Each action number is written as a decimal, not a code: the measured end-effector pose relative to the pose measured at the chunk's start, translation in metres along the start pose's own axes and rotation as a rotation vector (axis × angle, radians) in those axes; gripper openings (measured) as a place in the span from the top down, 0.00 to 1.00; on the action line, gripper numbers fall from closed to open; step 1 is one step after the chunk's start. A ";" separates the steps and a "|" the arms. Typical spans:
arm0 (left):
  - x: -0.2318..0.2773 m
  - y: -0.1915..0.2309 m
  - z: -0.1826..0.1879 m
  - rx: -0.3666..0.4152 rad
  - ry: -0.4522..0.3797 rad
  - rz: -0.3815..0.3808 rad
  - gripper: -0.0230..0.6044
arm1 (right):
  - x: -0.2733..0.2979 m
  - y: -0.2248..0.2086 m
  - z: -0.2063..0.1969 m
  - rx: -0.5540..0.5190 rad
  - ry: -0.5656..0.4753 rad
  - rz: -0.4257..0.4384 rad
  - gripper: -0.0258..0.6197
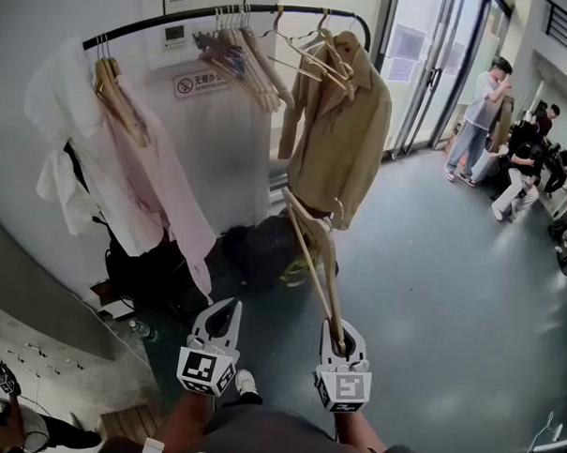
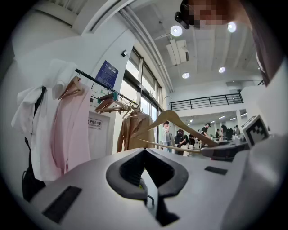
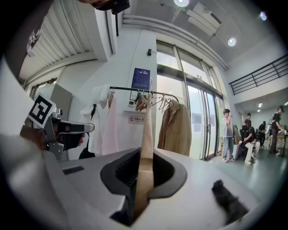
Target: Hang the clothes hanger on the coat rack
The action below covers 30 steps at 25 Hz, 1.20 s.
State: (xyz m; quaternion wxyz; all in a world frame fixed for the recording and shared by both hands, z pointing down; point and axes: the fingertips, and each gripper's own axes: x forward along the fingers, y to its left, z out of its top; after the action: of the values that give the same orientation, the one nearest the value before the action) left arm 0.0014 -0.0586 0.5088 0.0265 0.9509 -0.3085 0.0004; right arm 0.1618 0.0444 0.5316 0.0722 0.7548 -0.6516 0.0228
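A pink shirt hangs left, a tan jacket right; people gather far right by glass doors

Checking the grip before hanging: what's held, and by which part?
The right gripper holds the wooden hanger by the end of one arm; the left gripper holds nothing.

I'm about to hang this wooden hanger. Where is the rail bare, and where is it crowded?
Bare rail lies between the pink shirt's hanger and the bunch of empty hangers. From that bunch to the tan jacket it is crowded.
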 end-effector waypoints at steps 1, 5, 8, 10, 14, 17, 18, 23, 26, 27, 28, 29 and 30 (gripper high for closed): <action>0.005 0.012 0.001 0.006 0.004 0.001 0.95 | 0.013 0.003 -0.001 0.003 0.008 -0.002 0.89; 0.025 0.056 0.000 0.010 0.023 0.017 0.95 | 0.063 0.018 0.003 0.003 0.021 0.015 0.89; 0.037 0.083 0.002 0.012 0.022 0.033 0.95 | 0.102 0.033 0.013 -0.005 0.010 0.045 0.89; 0.040 0.100 0.002 0.015 0.024 0.046 0.95 | 0.125 0.042 0.019 -0.013 0.003 0.066 0.89; 0.049 0.126 0.002 0.007 0.015 0.085 0.95 | 0.167 0.053 0.032 -0.031 -0.009 0.120 0.89; 0.056 0.142 0.000 0.008 0.020 0.138 0.95 | 0.197 0.058 0.040 -0.026 -0.026 0.174 0.89; 0.059 0.148 -0.002 0.009 0.027 0.167 0.95 | 0.207 0.059 0.041 -0.019 -0.031 0.194 0.89; 0.071 0.180 -0.004 -0.004 0.041 0.367 0.95 | 0.260 0.057 0.048 -0.012 -0.043 0.296 0.89; 0.077 0.191 -0.001 -0.016 0.030 0.456 0.95 | 0.288 0.055 0.060 -0.037 -0.059 0.359 0.89; 0.078 0.193 -0.001 -0.020 0.029 0.479 0.95 | 0.294 0.053 0.065 -0.043 -0.067 0.372 0.89; 0.079 0.195 0.001 -0.025 0.028 0.499 0.95 | 0.300 0.052 0.070 -0.046 -0.076 0.382 0.89; 0.080 0.198 0.003 -0.028 0.023 0.516 0.95 | 0.305 0.051 0.076 -0.049 -0.085 0.388 0.89; 0.081 0.201 0.005 -0.029 0.017 0.531 0.95 | 0.310 0.051 0.082 -0.057 -0.094 0.392 0.89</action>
State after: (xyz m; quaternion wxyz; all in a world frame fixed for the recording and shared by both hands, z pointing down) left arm -0.0508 -0.2690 0.5149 0.0417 0.8360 -0.5470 0.0111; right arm 0.1535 -0.2781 0.4949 0.0572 0.6114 -0.7891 -0.0170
